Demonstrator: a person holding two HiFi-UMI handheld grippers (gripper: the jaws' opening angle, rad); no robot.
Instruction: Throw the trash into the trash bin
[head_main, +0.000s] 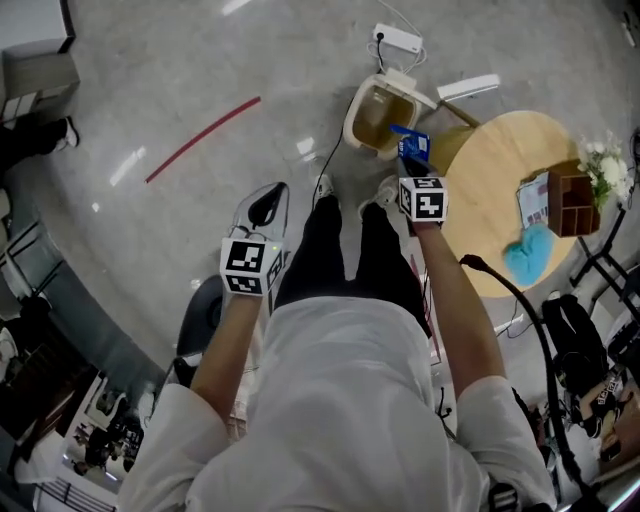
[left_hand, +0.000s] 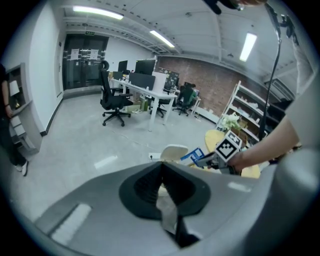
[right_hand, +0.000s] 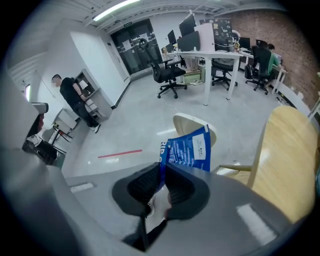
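Your right gripper (head_main: 409, 160) has its fingers pinched tight on a blue packet (head_main: 411, 142), held close by the rim of the trash bin (head_main: 353, 125), which stands on the floor just beside the round tabletop's (head_main: 500, 170) edge. Your left gripper (head_main: 267, 203) is empty, fingers closed together.

1. The left gripper (left_hand: 162, 170) has its dark jaws pressed together, with nothing between them.
2. Just past them a cream bin (left_hand: 173, 151) stands on the grey floor.
3. The right gripper (left_hand: 202, 160), with its marker cube (left_hand: 227, 146), comes in from the right on a bare arm; its tips hold a blue packet (left_hand: 191, 155) beside the bin's rim.
4. Behind it is a round wooden table (left_hand: 213, 137) with flowers (left_hand: 231, 121).
5. Farther off are a black chair (left_hand: 114, 102), white desks (left_hand: 150, 92) with monitors, and shelves (left_hand: 247, 117) by a brick wall.
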